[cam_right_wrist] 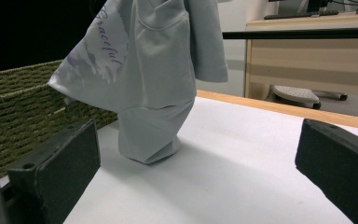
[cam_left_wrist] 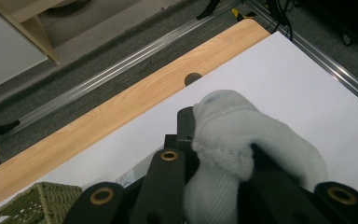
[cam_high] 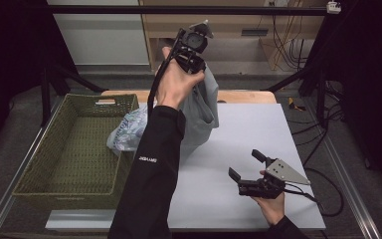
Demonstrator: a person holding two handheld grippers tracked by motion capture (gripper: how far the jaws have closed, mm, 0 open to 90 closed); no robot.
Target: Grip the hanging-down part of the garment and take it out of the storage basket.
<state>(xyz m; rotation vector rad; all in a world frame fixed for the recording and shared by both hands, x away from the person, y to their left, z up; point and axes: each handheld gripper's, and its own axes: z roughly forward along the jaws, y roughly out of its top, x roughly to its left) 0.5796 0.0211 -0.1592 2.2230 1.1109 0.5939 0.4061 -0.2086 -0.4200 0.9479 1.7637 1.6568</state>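
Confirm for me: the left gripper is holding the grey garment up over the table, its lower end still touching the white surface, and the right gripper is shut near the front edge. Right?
Not quite. The right gripper is open, not shut: the right gripper view shows its jaws spread wide with nothing between them. The rest holds: the left gripper has the grey garment lifted, its lower end resting on the white surface.

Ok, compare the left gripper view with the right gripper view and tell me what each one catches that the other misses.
Left gripper view alone: the left hand-held gripper clamped on a bunched fold of the pale grey garment, and a round hole in the wooden table edge.

Right gripper view alone: the right hand-held gripper open, the garment's purple lettering, its lower end resting on the white mat, and a desk behind.

Both: garment, mat, green woven basket.
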